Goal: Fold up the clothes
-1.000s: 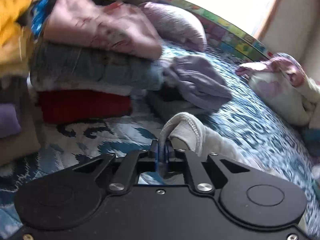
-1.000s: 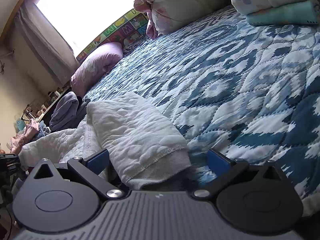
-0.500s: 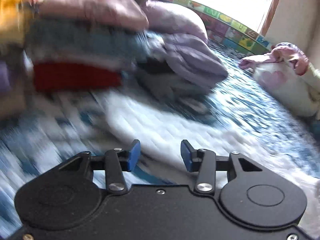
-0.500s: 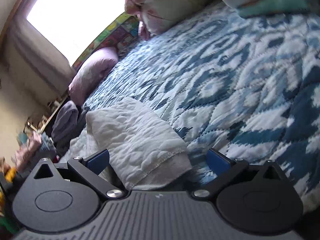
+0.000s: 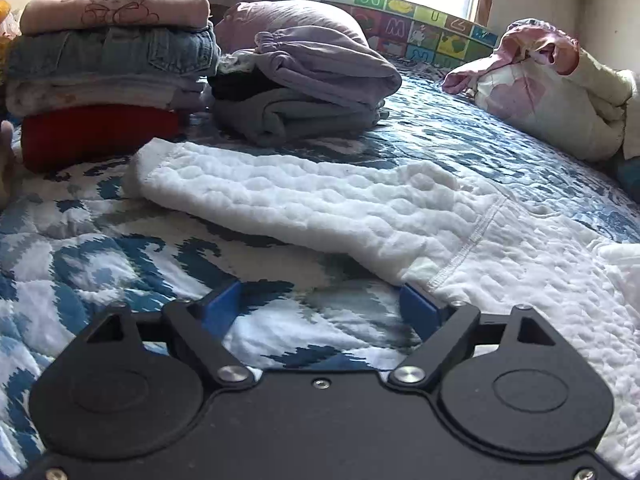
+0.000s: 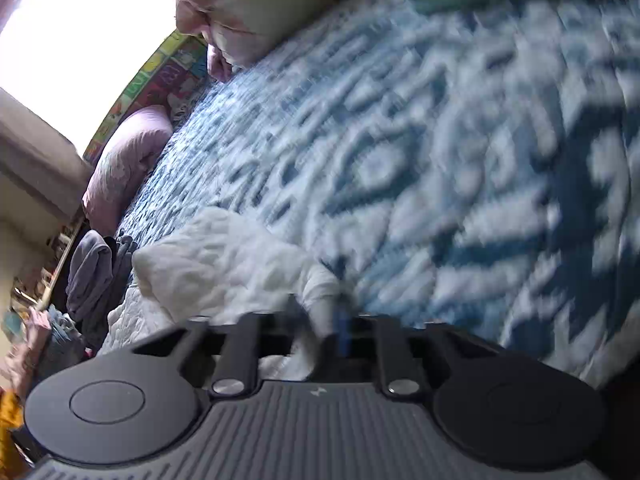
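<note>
Red garment [image 5: 96, 136], left view only

Straight ahead of the left gripper [image 5: 320, 304] there's a bare strip of quilt [image 5: 120, 264], then the white garment [image 5: 304, 204] lying low across the path, easy to pass over. Behind it the way is blocked: a tall folded stack [image 5: 108, 68] to the far left and a lower purple-grey pile [image 5: 308, 92] dead ahead. Far right sits a lumpy bedding bundle [image 5: 548, 100], with open quilt in between. Ahead-right of the right gripper [image 6: 338, 320], the quilt is wide open.
</note>
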A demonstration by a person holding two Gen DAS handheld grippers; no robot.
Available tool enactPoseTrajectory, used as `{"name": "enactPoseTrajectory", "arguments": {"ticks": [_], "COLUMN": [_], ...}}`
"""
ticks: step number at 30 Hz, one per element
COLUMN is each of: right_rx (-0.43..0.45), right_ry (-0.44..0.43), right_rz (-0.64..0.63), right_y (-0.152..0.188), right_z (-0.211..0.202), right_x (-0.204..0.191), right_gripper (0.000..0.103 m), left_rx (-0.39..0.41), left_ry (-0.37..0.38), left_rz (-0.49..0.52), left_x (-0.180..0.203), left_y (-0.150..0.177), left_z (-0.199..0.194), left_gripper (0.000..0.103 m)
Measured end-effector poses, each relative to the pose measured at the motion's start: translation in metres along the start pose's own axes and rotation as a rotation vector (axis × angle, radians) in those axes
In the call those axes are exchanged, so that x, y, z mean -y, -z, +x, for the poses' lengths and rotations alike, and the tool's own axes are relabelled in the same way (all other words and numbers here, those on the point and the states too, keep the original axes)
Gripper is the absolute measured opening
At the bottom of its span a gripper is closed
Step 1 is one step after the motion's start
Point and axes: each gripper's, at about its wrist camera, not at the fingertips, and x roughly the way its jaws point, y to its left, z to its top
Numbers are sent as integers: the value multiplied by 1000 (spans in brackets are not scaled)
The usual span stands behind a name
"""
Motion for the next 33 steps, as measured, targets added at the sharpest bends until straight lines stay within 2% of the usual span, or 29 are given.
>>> {"name": "enactPoseTrajectory", "arguments": {"ticks": [2,8,15,24,31,33], "right_rx": [43,79,77,-28,-125,-157], "right_ry": [29,154,260,383,503,552], "right_rz": [-94,-386,-594,-811,-909,-901], "right_y": [-17,-89,-147,-167,-171,-169], "right_z": [-7,-7,16,88,157,176], "right_x": [-17,-62,-84,-96,-91,-83], "right_gripper": [12,12,11,10,10,13], "left_rx": [1,-3,-6,-19,-27,-28], "left_ry": [7,13,7,-4,1,3], "left_rz": [-6,0,17,42,55,57], "left_x": [-1,2,3,7,9,9], "left_y": [-1,-3,-2,-3,-3,-4], "left_z": [3,7,9,13,16,16], "left_gripper": [88,91,93,95,99,100]}}
